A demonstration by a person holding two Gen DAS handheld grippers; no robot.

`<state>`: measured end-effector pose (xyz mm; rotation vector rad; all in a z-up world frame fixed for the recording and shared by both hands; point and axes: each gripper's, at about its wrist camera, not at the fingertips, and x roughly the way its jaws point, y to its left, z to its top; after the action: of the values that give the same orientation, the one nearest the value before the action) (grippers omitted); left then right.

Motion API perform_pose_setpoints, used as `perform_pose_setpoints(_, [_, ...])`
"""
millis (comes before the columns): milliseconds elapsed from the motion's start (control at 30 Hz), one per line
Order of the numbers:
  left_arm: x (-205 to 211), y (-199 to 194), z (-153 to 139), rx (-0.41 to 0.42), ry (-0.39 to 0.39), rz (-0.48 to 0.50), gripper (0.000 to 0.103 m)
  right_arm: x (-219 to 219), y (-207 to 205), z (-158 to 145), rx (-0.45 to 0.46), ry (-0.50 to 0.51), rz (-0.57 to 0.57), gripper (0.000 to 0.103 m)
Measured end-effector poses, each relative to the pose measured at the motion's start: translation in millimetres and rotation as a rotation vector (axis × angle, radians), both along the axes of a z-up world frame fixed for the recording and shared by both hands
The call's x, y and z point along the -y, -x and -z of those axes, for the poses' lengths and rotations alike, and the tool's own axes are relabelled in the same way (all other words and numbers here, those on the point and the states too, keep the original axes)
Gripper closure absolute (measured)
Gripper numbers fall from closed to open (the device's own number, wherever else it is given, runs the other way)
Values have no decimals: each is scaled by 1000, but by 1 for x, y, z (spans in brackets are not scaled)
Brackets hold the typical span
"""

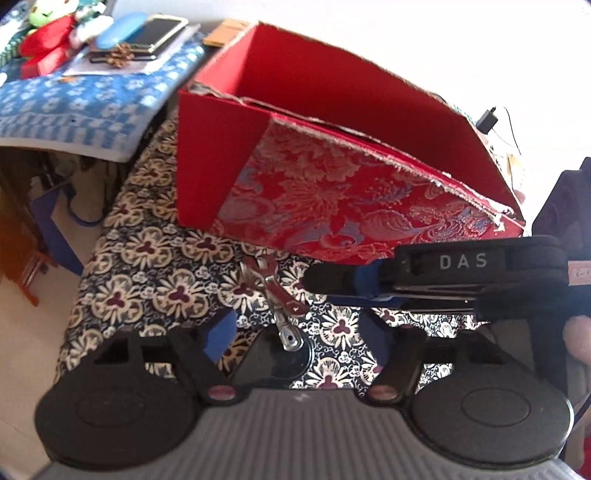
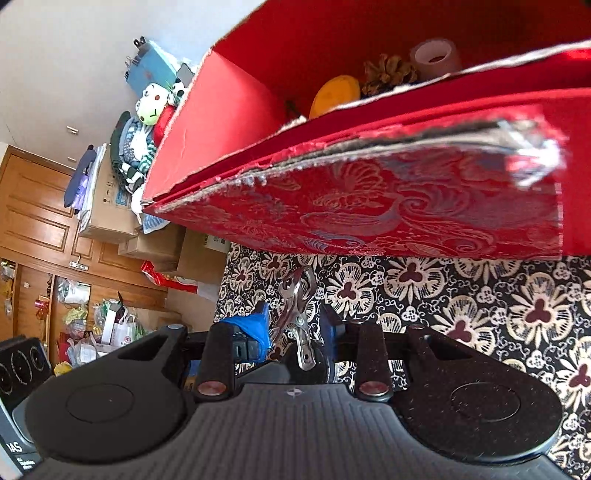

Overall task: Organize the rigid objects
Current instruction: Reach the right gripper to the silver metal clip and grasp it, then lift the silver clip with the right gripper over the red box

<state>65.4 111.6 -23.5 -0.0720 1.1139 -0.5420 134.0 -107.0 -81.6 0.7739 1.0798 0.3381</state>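
A metal spring clip (image 1: 282,299) (image 2: 297,317) is just in front of the red brocade box (image 1: 332,192) (image 2: 369,206) on the flowered tablecloth (image 1: 147,258). My right gripper (image 2: 295,317) has its blue fingers (image 2: 258,325) tight on either side of the clip; in the left wrist view the right gripper (image 1: 325,280) reaches in from the right. My left gripper (image 1: 293,321) stands open, fingers wide apart, the clip between them but untouched. Inside the box lie a tape roll (image 2: 436,55), a pine cone (image 2: 388,74) and a yellow item (image 2: 336,94).
The table edge drops to the floor on the left (image 1: 85,280). A blue flowered towel (image 1: 74,103) on a neighbouring surface carries phones (image 1: 159,33), a pine cone and a plush toy (image 1: 48,33). Cardboard boxes (image 2: 110,206) and bags stand by a wooden door. A charger (image 1: 487,118) hangs behind the box.
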Motion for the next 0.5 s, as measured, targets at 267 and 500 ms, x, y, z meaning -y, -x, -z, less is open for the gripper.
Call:
perform_pose_setpoints(267, [3,-22,19,-75,4,59,61,-9,-13,7,-29,2,-1,89])
perform_pose_setpoints(500, [0,-37,26,-73,3,84,61,-20,-25,11,-16,49,4,89])
